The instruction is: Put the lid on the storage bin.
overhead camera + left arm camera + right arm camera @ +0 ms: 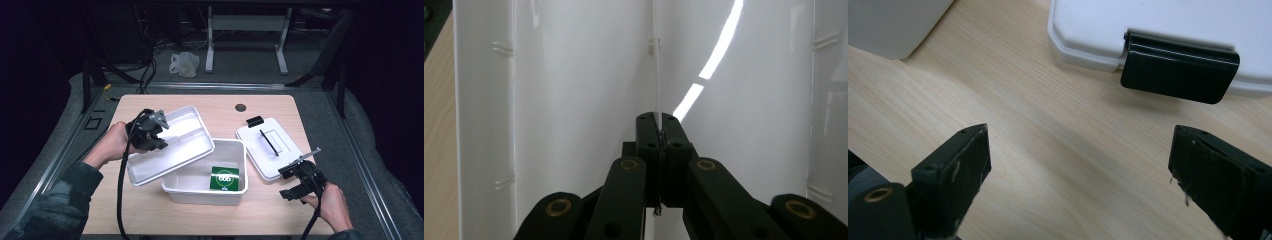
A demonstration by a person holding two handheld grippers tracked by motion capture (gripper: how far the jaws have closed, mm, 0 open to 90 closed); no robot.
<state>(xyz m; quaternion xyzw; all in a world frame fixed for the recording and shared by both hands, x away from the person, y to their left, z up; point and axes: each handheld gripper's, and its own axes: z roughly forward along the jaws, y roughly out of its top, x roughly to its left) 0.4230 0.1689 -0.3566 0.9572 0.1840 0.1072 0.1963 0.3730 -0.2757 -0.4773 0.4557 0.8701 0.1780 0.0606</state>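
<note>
The left gripper (pixel 150 131), fingers clamped on the inner tray's (pixel 170 145) divider, holds it lifted beside the open box (pixel 205 189), while the right gripper (pixel 300 181) waits, fingers apart, near the lid (pixel 272 145) on the bench (pixel 150 210).

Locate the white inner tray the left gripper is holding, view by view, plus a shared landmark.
High view: white inner tray left of centre, tilted over the white box, left gripper clamped on it.
Left gripper view: tray spans most of the picture; shut jaws pinch its thin divider wall.
Right gripper view: not in it.
Shared landmark: wooden table.
</note>
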